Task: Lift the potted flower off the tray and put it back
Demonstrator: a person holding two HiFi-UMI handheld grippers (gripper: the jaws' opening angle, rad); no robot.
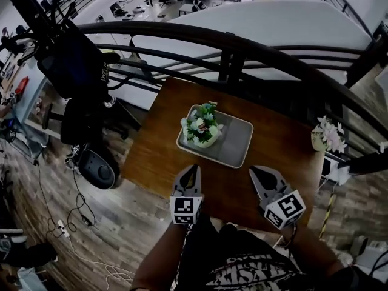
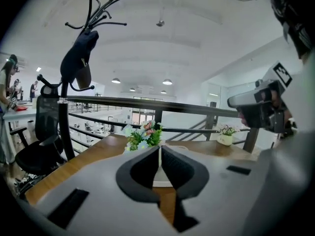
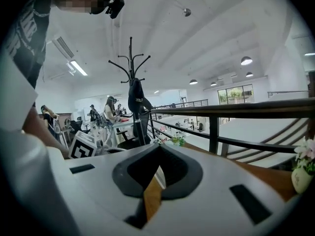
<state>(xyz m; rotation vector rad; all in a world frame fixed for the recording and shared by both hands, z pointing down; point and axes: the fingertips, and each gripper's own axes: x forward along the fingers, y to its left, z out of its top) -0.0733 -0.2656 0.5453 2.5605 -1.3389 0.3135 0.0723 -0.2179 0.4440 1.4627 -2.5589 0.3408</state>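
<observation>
Wooden table bears the potted flower on its tray.

The head view is dim and greyish, with darkened corners. In it the brown wooden table ahead of the jaws lies in soft, even light without hard shadows. Both gripper views are brighter: round ceiling lamps high beyond the jaws glare white. Fisheye distortion bends the dark metal railing, and the left gripper looks soft up close.
</observation>
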